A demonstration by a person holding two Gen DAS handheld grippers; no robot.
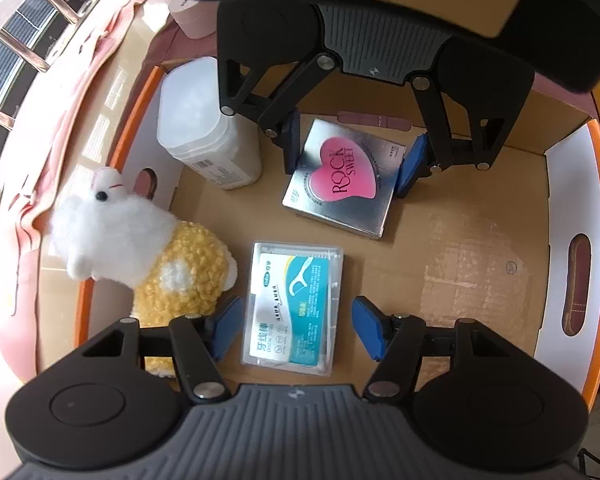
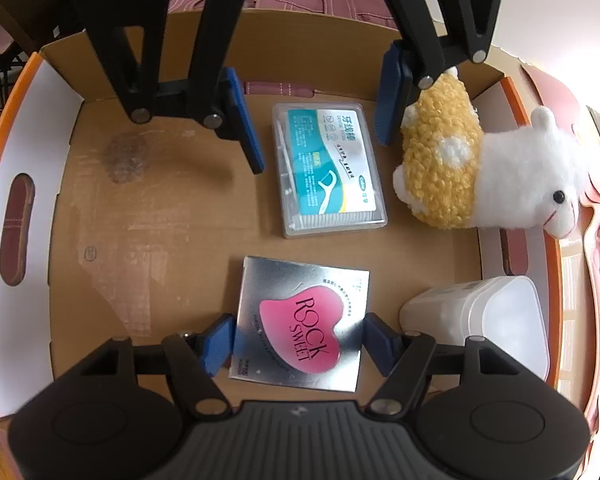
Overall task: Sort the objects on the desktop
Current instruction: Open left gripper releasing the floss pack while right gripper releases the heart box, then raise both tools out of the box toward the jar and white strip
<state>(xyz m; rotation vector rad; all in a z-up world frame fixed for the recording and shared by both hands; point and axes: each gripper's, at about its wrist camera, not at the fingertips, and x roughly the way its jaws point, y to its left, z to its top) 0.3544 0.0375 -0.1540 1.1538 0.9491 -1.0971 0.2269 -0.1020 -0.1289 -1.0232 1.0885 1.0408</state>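
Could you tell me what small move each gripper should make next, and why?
Probably close both. The left gripper is open, its pads flanking the dental floss box; the right gripper is open around the silver Rock Sweet tin. Both lie flat in the cardboard box, seemingly ungrasped.

Pink cloth (image 1: pixel 60 152) draped beside box; window grille (image 1: pixel 16 40), blurred, possibly balcony railing.

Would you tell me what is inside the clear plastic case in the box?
Through the clear case, white floss picks show along its edges; a teal and white label covers the rest.
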